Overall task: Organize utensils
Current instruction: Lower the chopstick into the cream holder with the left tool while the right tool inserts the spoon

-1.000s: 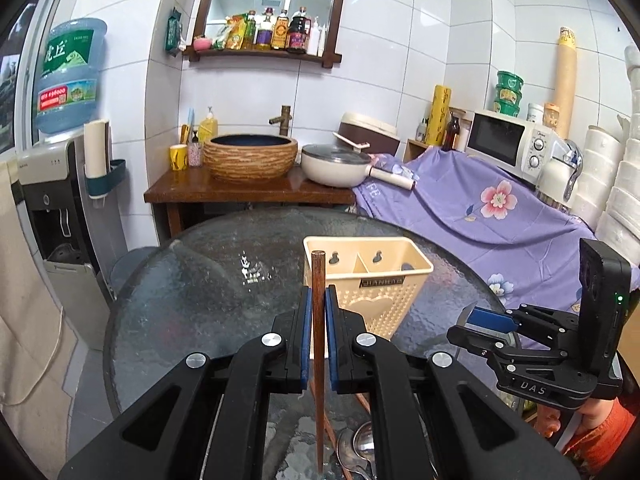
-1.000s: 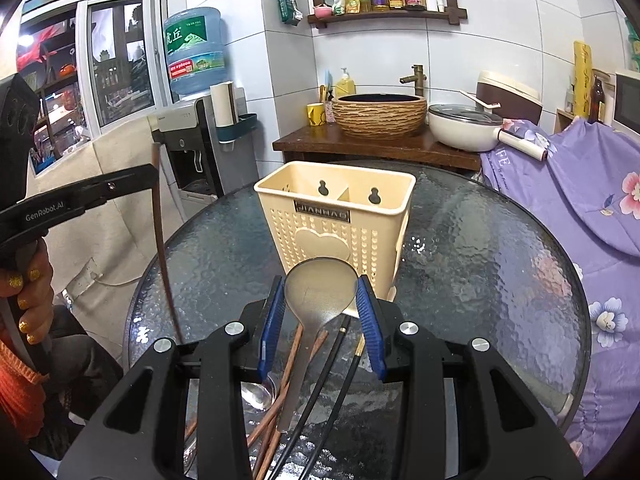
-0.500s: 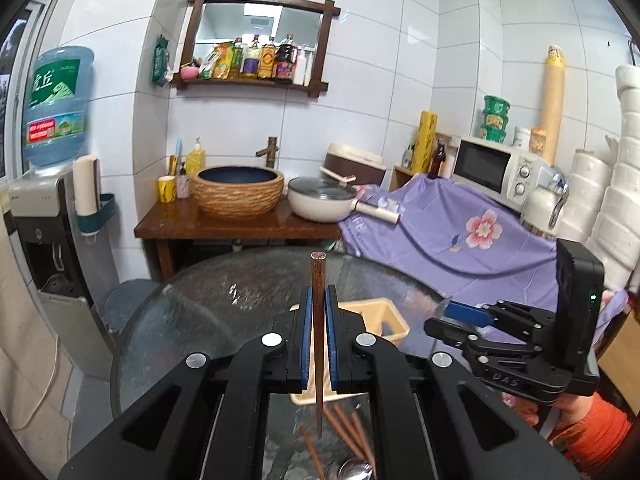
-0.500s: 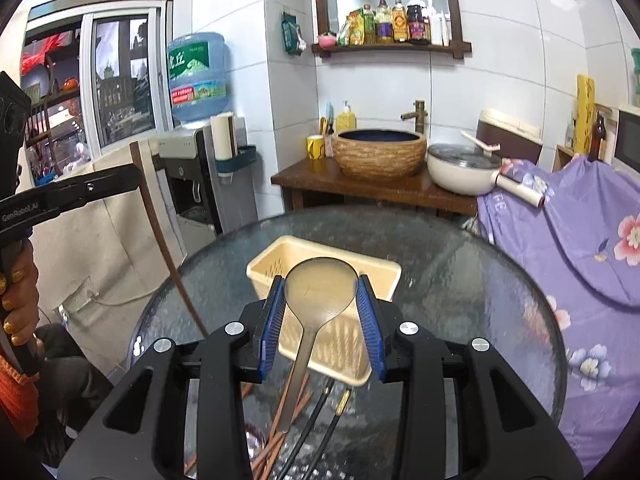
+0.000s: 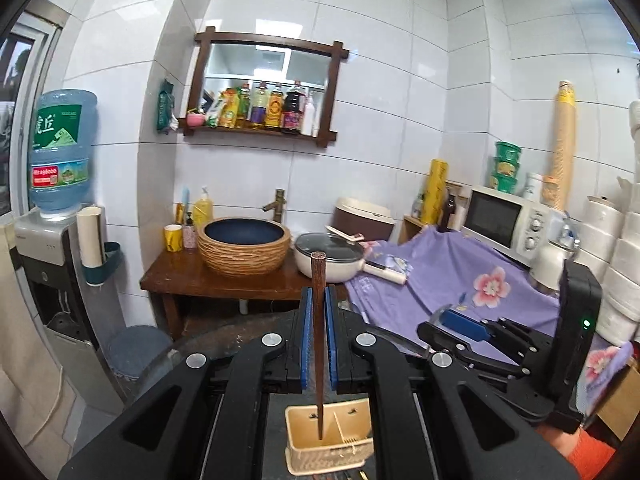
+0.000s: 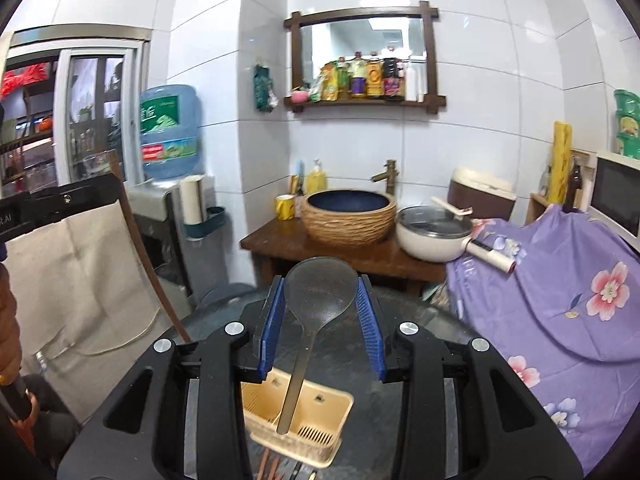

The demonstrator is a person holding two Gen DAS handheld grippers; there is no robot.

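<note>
Brown chopstick (image 5: pixel 318 320) pinched upright in my left fingers (image 5: pixel 308 344); my right fingers (image 6: pixel 271 320) clamp a spoon (image 6: pixel 316 300) above the beige holder (image 6: pixel 296 420).

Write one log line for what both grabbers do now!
left gripper: holds chopstick | right gripper: holds spoon | both above holder

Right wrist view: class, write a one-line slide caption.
Right gripper holds a spoon above the cream utensil holder.

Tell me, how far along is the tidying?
Nothing looks stored yet: the holder shows empty compartments. In hand: the left claw holds a chopstick above it, and the right claw holds a spoon. Left: dropping both in, then the utensils on the table.
</note>
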